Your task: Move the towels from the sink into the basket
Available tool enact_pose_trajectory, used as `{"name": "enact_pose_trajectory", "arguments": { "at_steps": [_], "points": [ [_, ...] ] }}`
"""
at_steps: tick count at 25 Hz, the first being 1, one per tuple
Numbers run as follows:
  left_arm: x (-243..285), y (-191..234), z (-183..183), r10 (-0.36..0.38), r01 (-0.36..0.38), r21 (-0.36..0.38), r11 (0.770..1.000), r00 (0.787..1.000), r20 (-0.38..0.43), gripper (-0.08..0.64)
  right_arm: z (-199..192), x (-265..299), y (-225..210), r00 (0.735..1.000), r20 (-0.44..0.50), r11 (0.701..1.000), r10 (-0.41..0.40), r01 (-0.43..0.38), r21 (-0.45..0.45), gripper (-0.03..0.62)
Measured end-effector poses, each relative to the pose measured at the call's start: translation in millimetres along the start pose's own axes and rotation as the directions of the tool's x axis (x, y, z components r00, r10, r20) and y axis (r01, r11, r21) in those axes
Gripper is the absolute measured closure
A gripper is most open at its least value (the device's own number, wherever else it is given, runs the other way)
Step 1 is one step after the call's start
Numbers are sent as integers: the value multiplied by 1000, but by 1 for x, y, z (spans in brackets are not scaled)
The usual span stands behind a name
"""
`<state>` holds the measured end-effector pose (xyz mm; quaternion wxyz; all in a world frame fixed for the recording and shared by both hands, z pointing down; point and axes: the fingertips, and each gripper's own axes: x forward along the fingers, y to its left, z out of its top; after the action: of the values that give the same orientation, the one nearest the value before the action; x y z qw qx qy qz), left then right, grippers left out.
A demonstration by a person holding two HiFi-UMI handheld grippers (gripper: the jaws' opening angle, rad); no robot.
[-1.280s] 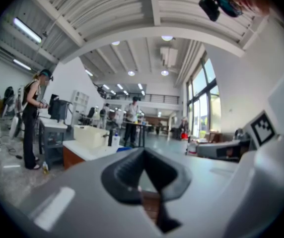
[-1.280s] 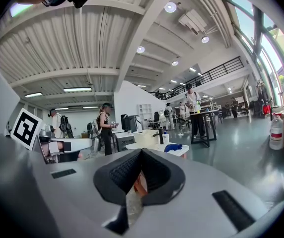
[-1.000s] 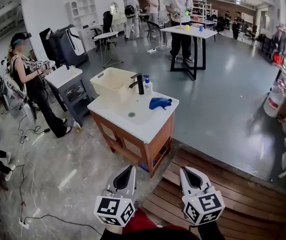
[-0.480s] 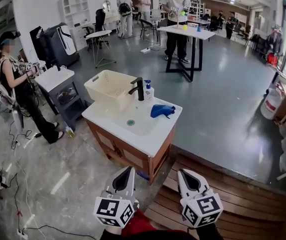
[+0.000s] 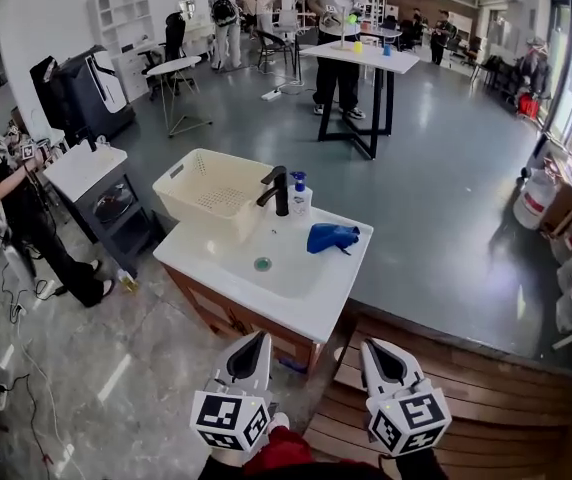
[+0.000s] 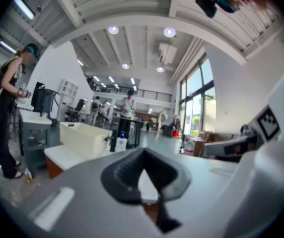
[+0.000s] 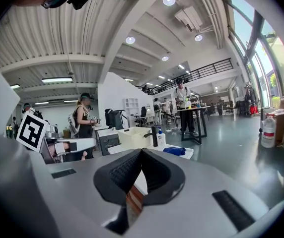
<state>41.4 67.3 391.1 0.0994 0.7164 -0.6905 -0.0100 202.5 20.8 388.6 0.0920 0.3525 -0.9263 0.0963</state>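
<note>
A blue towel (image 5: pixel 331 236) lies crumpled on the white countertop, just right of the sink (image 5: pixel 266 258); it also shows far off in the right gripper view (image 7: pixel 174 150). The cream basket (image 5: pixel 216 188) stands at the counter's far left end, beside the black faucet (image 5: pixel 278 188). My left gripper (image 5: pixel 256 338) and right gripper (image 5: pixel 371 345) hover side by side at the bottom of the head view, well short of the vanity. Both are shut, jaws meeting with nothing between them (image 6: pixel 143 152) (image 7: pixel 142 152). The basin looks bare apart from its drain.
A soap bottle (image 5: pixel 299 198) stands behind the basin. A person (image 5: pixel 6 208) works at a grey cart (image 5: pixel 91 173) on the left. A wooden platform (image 5: pixel 466 388) runs under me to the right. A black-legged table (image 5: pixel 351 63) with people stands at the back.
The view has drawn closer to the vanity, which now sits larger and nearer. Both grippers keep their places at the bottom, still shut.
</note>
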Motion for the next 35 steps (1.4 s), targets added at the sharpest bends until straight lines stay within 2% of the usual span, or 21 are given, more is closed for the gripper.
{"name": "enact_pose_trajectory", "arguments": {
  "at_steps": [10,24,35],
  "points": [
    [64,38,-1,-143,144,22,989,988,-60,557,2,49,-6,989,-21,988,-149,150,25,584],
    [112,47,-15,-298,301,11,953,946,-126,556,5,75,-9,960,-31,960,-277,278,40,584],
    [140,39,-22,-347,361,52,931,921,-176,555,11,74,-13,944,-34,945,-327,328,15,584]
  ]
}}
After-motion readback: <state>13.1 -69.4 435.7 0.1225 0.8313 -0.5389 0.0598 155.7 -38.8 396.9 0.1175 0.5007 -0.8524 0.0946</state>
